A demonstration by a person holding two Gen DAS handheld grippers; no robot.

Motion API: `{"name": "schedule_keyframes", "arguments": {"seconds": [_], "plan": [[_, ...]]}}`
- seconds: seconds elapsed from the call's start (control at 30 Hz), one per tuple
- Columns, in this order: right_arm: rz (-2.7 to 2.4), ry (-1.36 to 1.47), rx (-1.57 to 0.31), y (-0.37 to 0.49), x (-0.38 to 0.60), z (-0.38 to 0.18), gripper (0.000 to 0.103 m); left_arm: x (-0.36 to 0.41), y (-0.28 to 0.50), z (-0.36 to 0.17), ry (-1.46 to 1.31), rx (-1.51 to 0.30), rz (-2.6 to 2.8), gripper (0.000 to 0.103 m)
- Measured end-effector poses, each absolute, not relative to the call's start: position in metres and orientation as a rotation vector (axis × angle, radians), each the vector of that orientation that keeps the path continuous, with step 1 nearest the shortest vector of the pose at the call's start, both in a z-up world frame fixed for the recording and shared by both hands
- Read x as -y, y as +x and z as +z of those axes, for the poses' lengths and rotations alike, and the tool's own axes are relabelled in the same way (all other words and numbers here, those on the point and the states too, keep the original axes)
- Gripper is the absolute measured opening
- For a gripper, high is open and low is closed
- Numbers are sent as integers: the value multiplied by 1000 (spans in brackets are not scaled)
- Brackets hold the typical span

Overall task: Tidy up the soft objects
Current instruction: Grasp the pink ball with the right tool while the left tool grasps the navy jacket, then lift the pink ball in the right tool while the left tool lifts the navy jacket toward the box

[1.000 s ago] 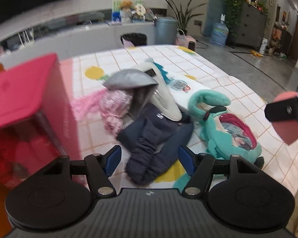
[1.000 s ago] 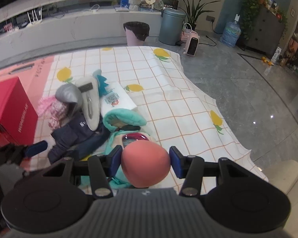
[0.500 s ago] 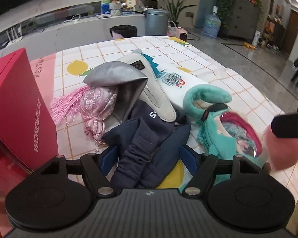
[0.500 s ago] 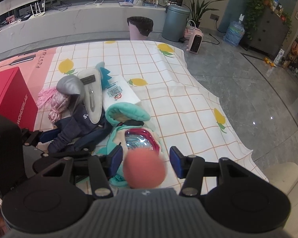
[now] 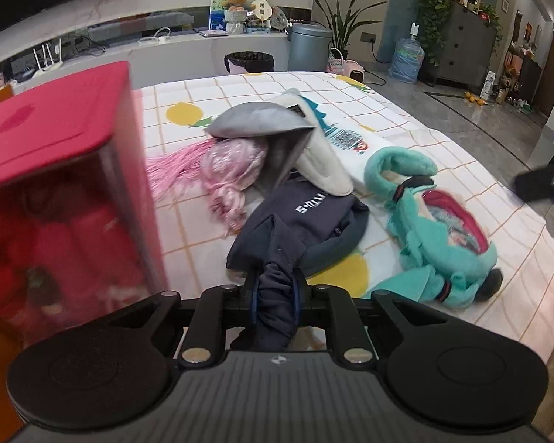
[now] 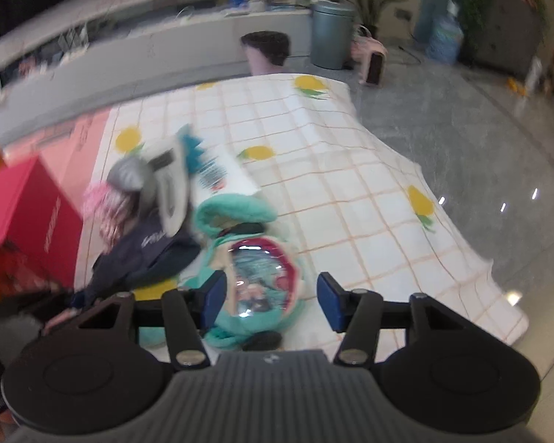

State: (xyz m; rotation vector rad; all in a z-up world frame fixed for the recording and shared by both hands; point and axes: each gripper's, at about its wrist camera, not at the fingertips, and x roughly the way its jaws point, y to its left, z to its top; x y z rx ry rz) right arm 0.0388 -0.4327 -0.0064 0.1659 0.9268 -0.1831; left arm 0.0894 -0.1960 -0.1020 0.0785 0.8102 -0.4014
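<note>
Left tongs [image 5: 275,301] pinch the navy garment [image 5: 299,229], pads hidden; right tongs [image 6: 271,301] spread, view blurred.

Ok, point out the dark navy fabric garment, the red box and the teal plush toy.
dark navy fabric garment [image 5: 306,217], left wrist view, white-lettered panel.
red box [image 5: 51,129], left wrist view, lid.
teal plush toy [image 6: 236,212], right wrist view, hood.

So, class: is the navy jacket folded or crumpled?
Crumpled: the navy jacket lies bunched, one end pinched in the left gripper.

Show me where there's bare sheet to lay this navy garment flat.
Bare: the checked sheet right of the teal plush, out to its edge. Crowded: between the red box and plush, where the pink tassel bag, grey slipper and navy garment pile.
</note>
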Motion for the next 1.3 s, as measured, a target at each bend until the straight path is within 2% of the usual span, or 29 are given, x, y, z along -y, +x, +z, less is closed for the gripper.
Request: {"name": "schedule_keyframes", "arguments": {"seconds": [0.07,0.17,0.33,0.4,0.6,0.83,1.0,1.13,1.17,1.3], "plan": [[-216,242,-869,20,462,6,56,191,87,-104,85,-794,-397,18],[-280,309,-793,-16,501,29,72,183,86,-105,64,-785,-399,18],[-340,274,-777,-72,546,45,76,182,88,-103,46,-794,-405,18],[-347,285,-825,-82,564,38,81,183,88,-104,49,-795,-409,18],[-260,294,-1087,-63,585,-24,81,183,89,-103,49,-801,-409,18],[-208,330,-1267,-38,588,-86,81,180,90,-102,36,-811,-412,18],[-178,368,-1308,-37,588,-102,61,176,91,-97,9,-810,-437,17],[-174,380,-1325,-37,588,-113,59,173,93,-93,-23,-818,-470,16],[-181,379,-1313,-38,588,-114,51,172,93,-93,-35,-819,-477,15],[-202,411,-1265,-47,591,-110,48,167,92,-82,-56,-820,-490,15]]}}
